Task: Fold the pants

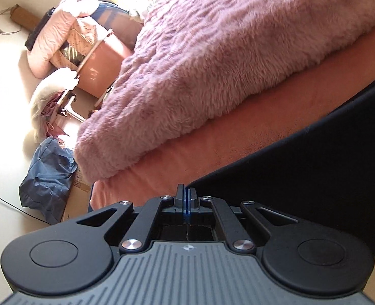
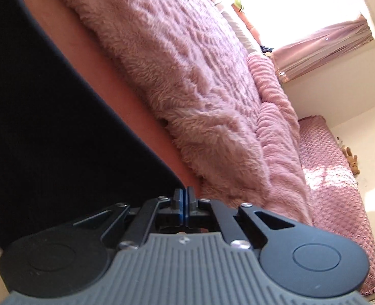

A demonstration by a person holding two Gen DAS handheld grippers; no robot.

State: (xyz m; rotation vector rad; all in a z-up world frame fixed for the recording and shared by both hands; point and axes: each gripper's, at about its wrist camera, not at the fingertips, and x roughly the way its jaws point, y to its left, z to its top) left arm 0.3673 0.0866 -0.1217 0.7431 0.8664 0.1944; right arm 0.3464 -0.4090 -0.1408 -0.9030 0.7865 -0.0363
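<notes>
The pants (image 1: 314, 172) are dark navy and stretch as a taut sheet from my left gripper (image 1: 186, 190) toward the right edge of the left wrist view, above the orange bed sheet (image 1: 238, 132). The left jaws are closed on a corner of the fabric. In the right wrist view the same pants (image 2: 47, 114) fill the left side, running up from my right gripper (image 2: 186, 190), whose jaws are closed on another corner. Both cameras are tilted, so the bed appears slanted.
A fluffy pink blanket (image 1: 212, 63) lies on the bed beyond the pants, also in the right wrist view (image 2: 187, 76). On the floor left of the bed are a blue bag (image 1: 47, 178), a brown box (image 1: 101, 68) and pink bedding. A quilted pink bench (image 2: 334, 178) stands by the wall.
</notes>
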